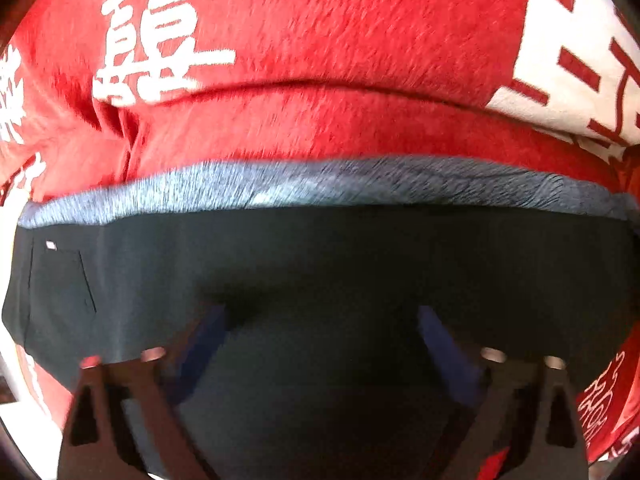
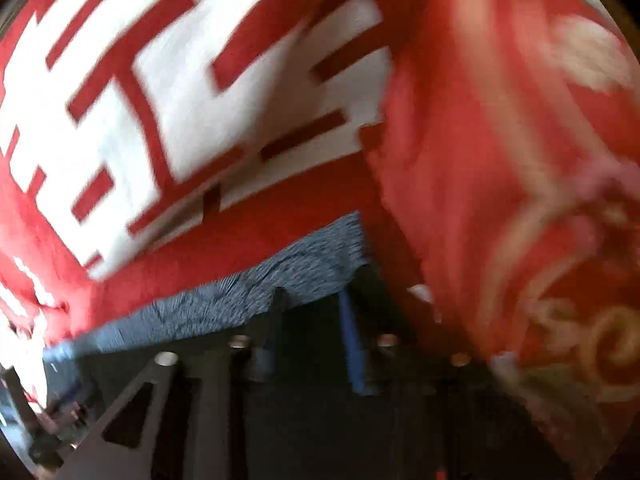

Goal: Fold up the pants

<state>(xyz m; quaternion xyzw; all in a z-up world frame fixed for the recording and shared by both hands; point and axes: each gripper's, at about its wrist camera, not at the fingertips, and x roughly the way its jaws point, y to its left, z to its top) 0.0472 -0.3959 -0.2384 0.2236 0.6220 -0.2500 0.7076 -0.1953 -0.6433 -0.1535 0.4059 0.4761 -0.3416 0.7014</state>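
Dark pants with a grey heathered waistband lie flat on a red blanket. My left gripper is open, its blue-padded fingers spread wide and low over the dark cloth just below the waistband. A back pocket with a small white label shows at the left. In the right wrist view the waistband's end lies ahead of my right gripper. Its blue-padded fingers stand close together with dark pants cloth between them.
The red blanket has large white characters and a big white patch. A fold of the same red blanket rises at the right of the right wrist view. Both views are motion-blurred.
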